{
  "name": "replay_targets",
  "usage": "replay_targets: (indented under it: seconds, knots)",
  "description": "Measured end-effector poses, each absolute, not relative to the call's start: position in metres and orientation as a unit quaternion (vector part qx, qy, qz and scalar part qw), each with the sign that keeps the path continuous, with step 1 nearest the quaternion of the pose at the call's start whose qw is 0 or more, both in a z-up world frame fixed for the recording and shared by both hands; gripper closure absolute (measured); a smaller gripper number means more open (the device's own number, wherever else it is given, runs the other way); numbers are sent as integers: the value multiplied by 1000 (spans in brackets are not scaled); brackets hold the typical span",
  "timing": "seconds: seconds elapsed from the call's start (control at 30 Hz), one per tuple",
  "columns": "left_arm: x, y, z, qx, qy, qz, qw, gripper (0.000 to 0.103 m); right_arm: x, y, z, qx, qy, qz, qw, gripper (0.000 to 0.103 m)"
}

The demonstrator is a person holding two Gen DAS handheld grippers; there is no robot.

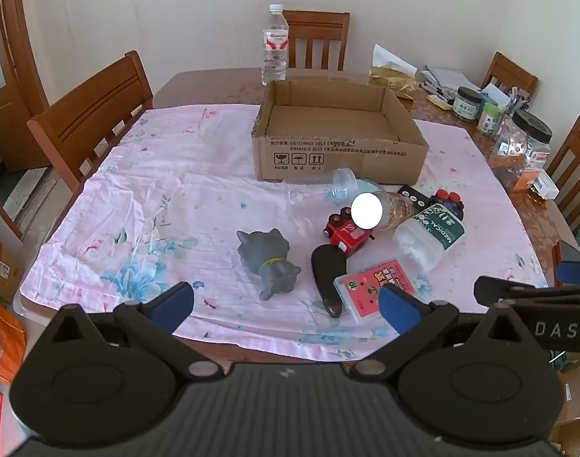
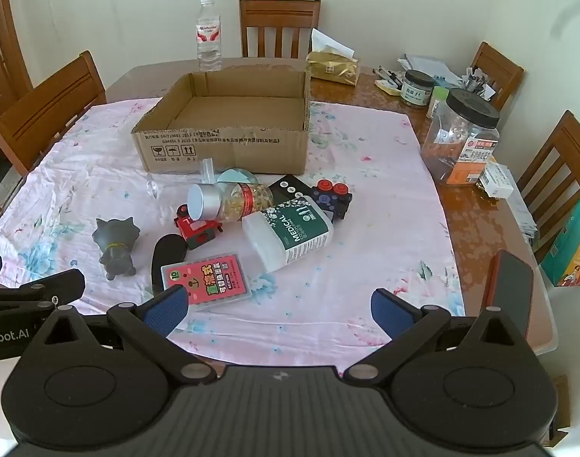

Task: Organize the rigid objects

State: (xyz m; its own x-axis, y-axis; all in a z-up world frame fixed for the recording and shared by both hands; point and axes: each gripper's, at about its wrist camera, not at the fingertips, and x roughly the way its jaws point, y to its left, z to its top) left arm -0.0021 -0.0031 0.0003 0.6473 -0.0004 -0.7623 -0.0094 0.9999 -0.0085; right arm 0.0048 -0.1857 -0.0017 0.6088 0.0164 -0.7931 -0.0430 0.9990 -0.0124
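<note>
**Both grippers open, objects untouched near the front edge**

The left gripper point(image 1: 286, 306) hovers over the front edge of the tabletop point(image 1: 221, 87), fingers point(image 1: 173, 306) spread wide and holding nothing. The grey cat figure point(image 1: 269, 261) lies just beyond and between them. The right gripper point(image 2: 278, 310) is likewise wide and unloaded; the pink card case point(image 2: 206, 280) lies just beyond its left finger point(image 2: 166, 310). The medical bottle point(image 2: 290, 234), red toy train point(image 2: 196, 228) and capsule jar point(image 2: 229, 200) cluster behind. The cardboard box point(image 2: 229, 148) sits toward the far edge.
</note>
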Motion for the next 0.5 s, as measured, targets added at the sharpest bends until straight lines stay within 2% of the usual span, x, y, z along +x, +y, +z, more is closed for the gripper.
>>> replay_targets:
  seconds: [0.5]
  knots:
    - [-2,-1,6,-5,419,1,908,1,7,-183,1,-15,443,18,896,0]
